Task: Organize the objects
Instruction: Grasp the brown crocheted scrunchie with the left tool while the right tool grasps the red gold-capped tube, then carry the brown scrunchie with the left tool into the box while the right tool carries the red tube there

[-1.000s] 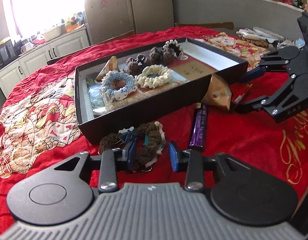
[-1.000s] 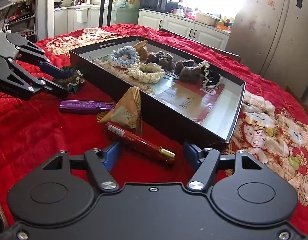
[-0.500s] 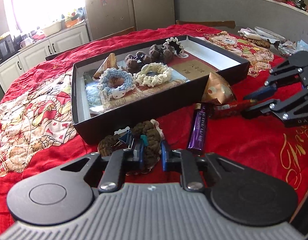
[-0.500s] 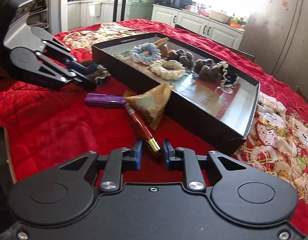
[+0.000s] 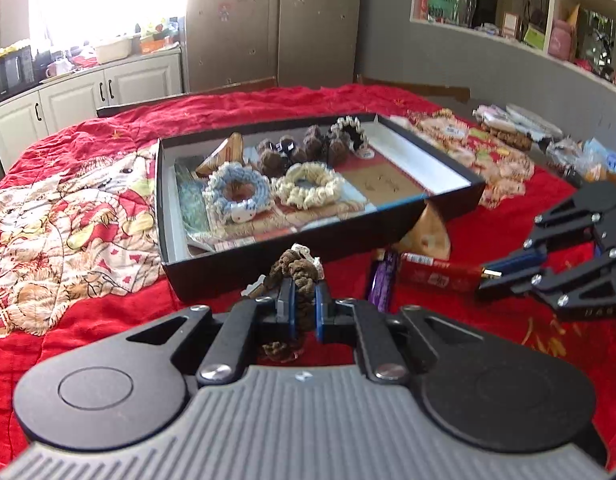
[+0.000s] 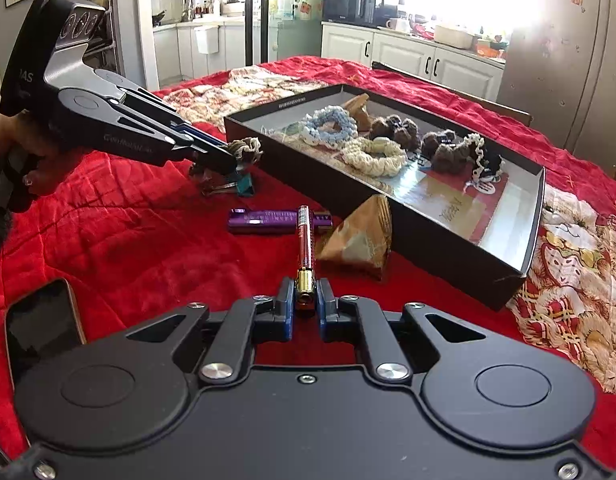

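Both grippers are pinching: left gripper (image 5: 303, 312) squeezes the brown scrunchie (image 5: 296, 270) before the black box (image 5: 268, 256), right gripper (image 6: 305, 304) clamps the red tube (image 6: 304, 240) by its gold cap, so next each probably lifts over the wall.

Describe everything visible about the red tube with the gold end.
The red tube is slim, glossy and printed with small text, with a metallic gold end. It points straight away from the right gripper, whose fingers are shut on that gold end. Its far end crosses over the purple bar, close to the brown triangular packet.
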Demonstrator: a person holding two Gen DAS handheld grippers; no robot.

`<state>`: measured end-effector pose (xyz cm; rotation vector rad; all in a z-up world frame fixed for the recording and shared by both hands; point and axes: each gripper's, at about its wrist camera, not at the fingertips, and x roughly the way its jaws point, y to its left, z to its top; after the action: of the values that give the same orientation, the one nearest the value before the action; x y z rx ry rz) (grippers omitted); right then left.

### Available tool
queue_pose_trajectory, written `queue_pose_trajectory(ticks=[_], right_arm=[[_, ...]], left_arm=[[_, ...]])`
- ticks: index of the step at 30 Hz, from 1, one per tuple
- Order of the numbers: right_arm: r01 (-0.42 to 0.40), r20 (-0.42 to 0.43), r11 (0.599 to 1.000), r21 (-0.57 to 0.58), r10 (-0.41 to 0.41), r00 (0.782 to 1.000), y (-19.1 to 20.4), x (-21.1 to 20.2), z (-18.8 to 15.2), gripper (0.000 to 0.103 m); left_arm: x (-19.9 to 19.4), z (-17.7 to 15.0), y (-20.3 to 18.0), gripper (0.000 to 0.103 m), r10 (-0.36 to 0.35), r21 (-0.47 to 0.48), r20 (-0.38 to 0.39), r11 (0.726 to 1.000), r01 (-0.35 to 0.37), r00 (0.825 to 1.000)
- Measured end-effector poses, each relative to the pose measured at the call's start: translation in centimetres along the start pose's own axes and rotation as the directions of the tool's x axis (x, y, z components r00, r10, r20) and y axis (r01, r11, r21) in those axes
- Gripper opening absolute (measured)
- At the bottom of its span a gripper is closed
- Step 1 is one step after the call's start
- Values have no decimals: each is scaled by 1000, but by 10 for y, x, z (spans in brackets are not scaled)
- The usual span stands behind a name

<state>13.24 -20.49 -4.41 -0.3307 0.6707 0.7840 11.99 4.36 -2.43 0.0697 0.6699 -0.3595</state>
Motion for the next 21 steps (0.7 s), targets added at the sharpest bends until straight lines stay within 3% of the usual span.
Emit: queue_pose_trajectory(ticks=[13,21], right_arm=[[-30,68,999,37,27,997,0,-11,12,11],[-4,112,997,75,-4,994,-7,-16,25,11]], left_arm=[[-24,21,6,11,-15,-49,92,999,19,996],[-21,40,0,11,-4,-39,142,999,9,990]])
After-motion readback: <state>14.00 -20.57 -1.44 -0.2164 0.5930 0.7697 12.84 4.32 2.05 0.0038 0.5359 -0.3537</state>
